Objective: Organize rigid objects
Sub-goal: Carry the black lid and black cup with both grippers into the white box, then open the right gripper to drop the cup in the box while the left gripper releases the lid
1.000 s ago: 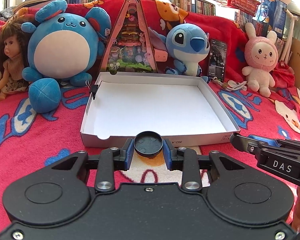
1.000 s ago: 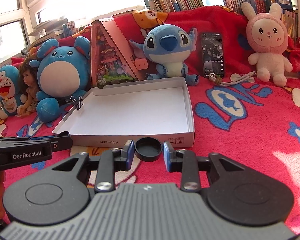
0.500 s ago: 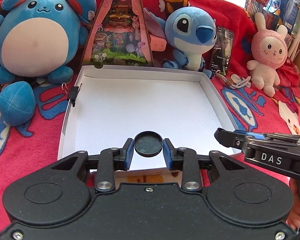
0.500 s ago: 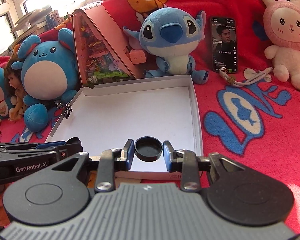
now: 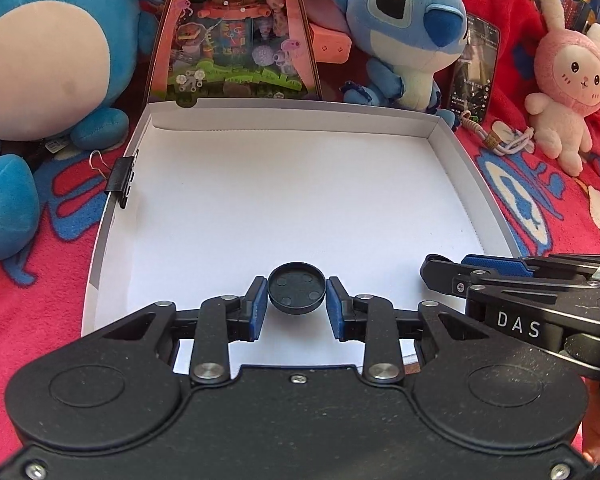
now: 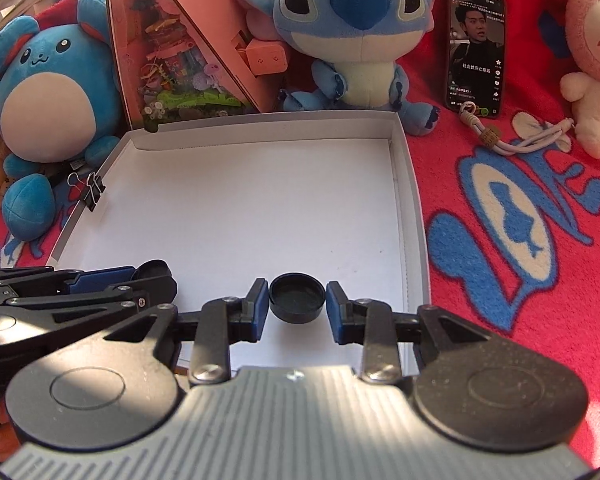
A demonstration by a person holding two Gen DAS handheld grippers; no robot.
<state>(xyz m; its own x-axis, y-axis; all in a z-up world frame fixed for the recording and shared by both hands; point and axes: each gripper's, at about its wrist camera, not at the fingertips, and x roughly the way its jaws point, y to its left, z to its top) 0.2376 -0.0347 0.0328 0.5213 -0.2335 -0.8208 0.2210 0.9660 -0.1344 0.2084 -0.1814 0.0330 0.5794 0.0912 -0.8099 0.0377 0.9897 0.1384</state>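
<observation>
I see the shallow white cardboard tray [image 5: 452,160] mid-frame, a black binder clip [image 5: 120,178] on its left wall, and plush toys, seemingly touching, behind it at top.

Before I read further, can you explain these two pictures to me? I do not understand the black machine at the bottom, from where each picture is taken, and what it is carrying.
There is no robot here. A person holds a hand tool with two fingers in each hand, and each tool has a camera that looks forward along its fingers. So the black shape at the bottom of each picture is the tool itself.

One picture is from the left gripper, the other from the right gripper. Each also sees the other one at its side.

Each gripper is shut on a small round black cap: the left cap shows its flat side up, the right cap its hollow side up. Both are over the near part of a shallow white box with a binder clip on its left wall. The box lies on a red blanket, with plush toys and a phone behind it.
</observation>
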